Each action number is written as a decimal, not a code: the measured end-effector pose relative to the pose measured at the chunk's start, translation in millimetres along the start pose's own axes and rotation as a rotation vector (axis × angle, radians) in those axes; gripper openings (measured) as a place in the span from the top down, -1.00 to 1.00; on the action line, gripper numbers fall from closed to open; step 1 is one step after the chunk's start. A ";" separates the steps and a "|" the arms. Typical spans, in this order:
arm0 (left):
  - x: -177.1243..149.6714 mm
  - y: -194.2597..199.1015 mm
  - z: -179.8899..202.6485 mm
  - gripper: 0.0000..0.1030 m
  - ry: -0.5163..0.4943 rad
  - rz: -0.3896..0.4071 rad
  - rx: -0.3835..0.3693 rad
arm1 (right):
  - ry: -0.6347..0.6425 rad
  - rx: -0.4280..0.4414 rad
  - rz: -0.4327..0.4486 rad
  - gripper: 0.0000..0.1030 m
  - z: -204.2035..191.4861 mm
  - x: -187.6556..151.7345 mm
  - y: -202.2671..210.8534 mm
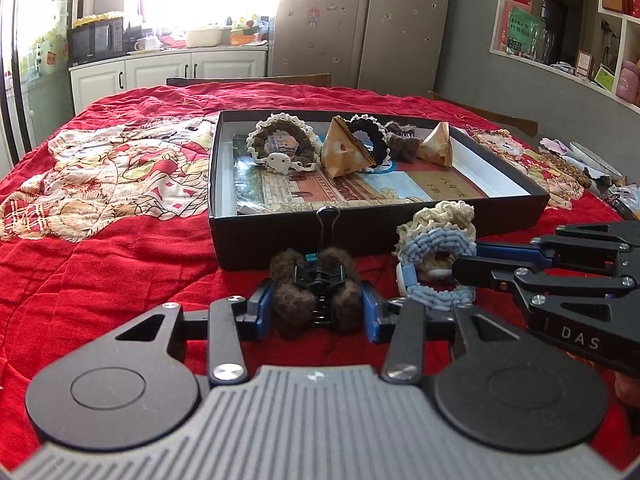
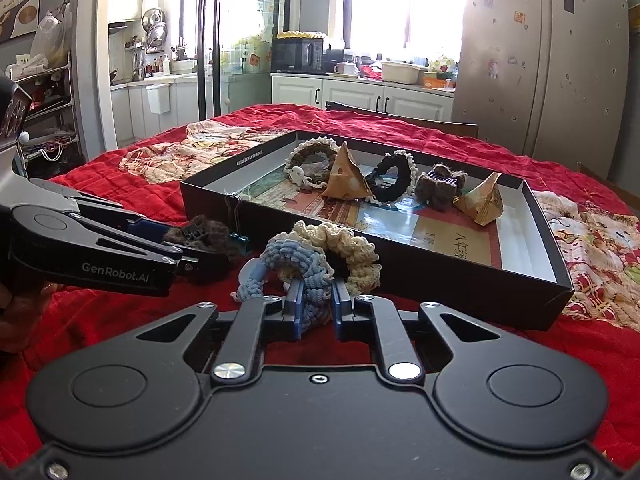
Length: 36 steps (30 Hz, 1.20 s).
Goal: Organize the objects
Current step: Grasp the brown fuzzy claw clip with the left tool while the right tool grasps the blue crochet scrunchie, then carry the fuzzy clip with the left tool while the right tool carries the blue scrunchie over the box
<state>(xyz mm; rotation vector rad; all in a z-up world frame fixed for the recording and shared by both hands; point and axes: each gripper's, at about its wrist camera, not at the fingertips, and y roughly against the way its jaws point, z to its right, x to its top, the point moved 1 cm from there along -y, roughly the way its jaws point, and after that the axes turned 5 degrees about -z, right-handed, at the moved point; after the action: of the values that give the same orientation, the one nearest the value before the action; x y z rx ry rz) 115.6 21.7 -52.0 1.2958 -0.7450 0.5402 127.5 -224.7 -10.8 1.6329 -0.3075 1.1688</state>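
Observation:
My left gripper is shut on a brown fuzzy hair claw clip just above the red quilt, in front of the black box. The clip also shows in the right wrist view. My right gripper is shut on a blue and cream crocheted scrunchie, seen to the right in the left wrist view. The black box holds a brown-cream scrunchie, a black scrunchie, a brown clip and two paper pyramids.
A black binder clip stands against the box's front wall. The red quilt covers the table. Small clutter lies at the right edge. Chair backs stand beyond the far edge.

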 end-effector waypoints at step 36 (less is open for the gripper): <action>10.9 33.8 15.8 0.10 -0.059 0.045 -0.044 | -0.009 0.063 0.118 0.78 4.9 7.2 48.9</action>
<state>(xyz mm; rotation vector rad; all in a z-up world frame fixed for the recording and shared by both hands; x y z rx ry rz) 95.2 12.7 -20.1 1.2607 -0.8324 0.5208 99.8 -246.5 24.3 1.6939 -0.3798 1.2715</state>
